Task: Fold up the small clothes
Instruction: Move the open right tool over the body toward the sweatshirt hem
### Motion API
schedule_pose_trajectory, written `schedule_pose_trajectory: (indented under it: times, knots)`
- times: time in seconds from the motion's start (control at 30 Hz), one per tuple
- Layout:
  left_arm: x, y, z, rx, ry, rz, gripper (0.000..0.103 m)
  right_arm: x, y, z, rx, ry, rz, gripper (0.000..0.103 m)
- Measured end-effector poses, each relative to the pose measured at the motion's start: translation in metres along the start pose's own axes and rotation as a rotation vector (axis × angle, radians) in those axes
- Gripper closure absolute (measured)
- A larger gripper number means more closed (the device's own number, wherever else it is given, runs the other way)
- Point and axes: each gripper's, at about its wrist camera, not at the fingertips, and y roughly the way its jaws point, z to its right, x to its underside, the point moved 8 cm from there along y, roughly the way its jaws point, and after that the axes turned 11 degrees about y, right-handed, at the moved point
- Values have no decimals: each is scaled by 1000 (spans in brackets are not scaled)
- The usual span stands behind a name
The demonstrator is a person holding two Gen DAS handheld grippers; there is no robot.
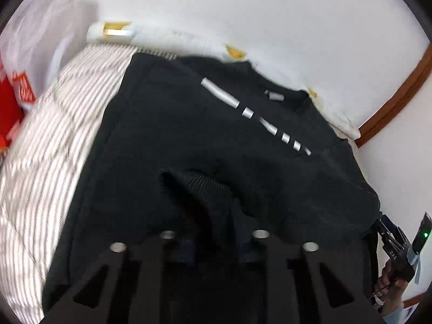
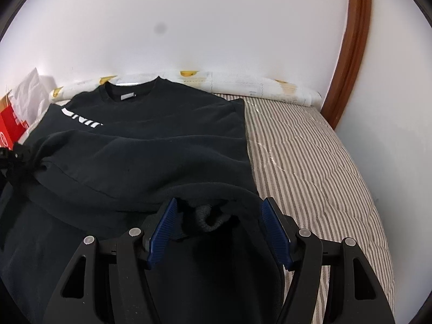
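A black sweatshirt (image 1: 202, 135) (image 2: 151, 145) with white lettering (image 2: 81, 118) lies on a striped mattress, its neck toward the wall and a sleeve folded across its body. My left gripper (image 1: 215, 243) has its blue pads close together with black fabric bunched between them, just below a ribbed cuff (image 1: 194, 181). In the right wrist view it (image 2: 16, 156) pinches the sweatshirt's left edge. My right gripper (image 2: 220, 216) stands open at the garment's near right corner. A rumpled ribbed fold (image 2: 210, 218) lies between its blue pads (image 2: 164, 232), untouched. The right gripper (image 1: 391, 237) also shows at the left wrist view's right edge.
The striped mattress (image 2: 310, 167) (image 1: 54, 148) lies bare to the right of the sweatshirt. A rolled white patterned cover (image 2: 243, 83) runs along the white wall. A brown wooden frame (image 2: 348, 54) stands at the right. A red and white bag (image 2: 10, 127) (image 1: 16, 94) sits at the left.
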Motion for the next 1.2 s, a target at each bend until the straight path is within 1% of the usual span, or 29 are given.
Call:
schedule_pose_trajectory:
  times: [0.03,0.07,0.1,0.17,0.2,0.23,0.3,0.33,0.43,0.5,0.53,0.63,0.7,0.73,0.8,0.83,0.87,0.93,0.97,1.0,1.07,1.13,1.2]
  knots:
    - [-6,-4,1,3,9,19,92,-1,5,1,1,3,-6,43]
    - [-13,-11,1,8,10,45,93,-2,11,1,-2,11,-18,66]
    - [-19,-17,1,17,9,67,93,-3,13,1,-10,19,-20,77]
    - [-33,-35,-1,31,12,130,97,-4,13,0,-30,22,-19,89]
    - [-40,-45,-5,12,21,164,97,-5,10,0,-39,22,-7,91]
    - [-44,-49,-9,7,26,176,97,-3,6,0,-45,20,-5,93]
    - [-45,-50,-17,-6,22,173,97,3,-1,0,-52,4,-11,96]
    - [-42,-47,-21,-14,19,162,97,8,-3,2,-41,-8,-14,96]
    - [-27,-29,-26,-3,8,96,97,23,-1,8,-29,-32,-72,95]
    - [-13,-18,-28,-9,10,57,97,24,-3,13,-32,-21,-84,95]
    - [-8,-15,-29,-13,12,46,96,20,-7,13,-42,-14,-76,94]
    - [8,-16,-32,-33,14,25,88,2,-17,6,-68,-5,-30,90]
    - [13,-19,-34,-63,22,11,76,-13,-18,-6,-107,-4,-10,88]
    - [14,-24,-36,-91,30,12,70,-21,-16,-14,-121,-9,-1,87]
    - [8,-33,-39,-124,40,39,68,-31,-8,-29,-132,-19,11,86]
    - [5,-37,-39,-137,42,52,65,-34,-3,-35,-136,-23,12,85]
    - [2,-39,-40,-139,40,61,53,-36,3,-40,-138,-24,11,84]
    - [-7,-43,-39,-134,35,90,36,-35,23,-45,-138,-16,-25,84]
    - [-11,-43,-37,-134,42,103,36,-31,30,-46,-139,-14,-49,84]
    - [-13,-41,-35,-136,51,104,36,-21,43,-48,-125,-22,-97,84]
    - [-17,-34,-32,-149,74,103,36,-1,56,-45,-81,-62,-153,84]
    - [-17,-24,-30,-169,99,90,36,7,52,-43,-75,-101,-123,84]
    - [-11,-12,-31,-187,117,55,36,11,44,-42,-75,-132,-122,84]
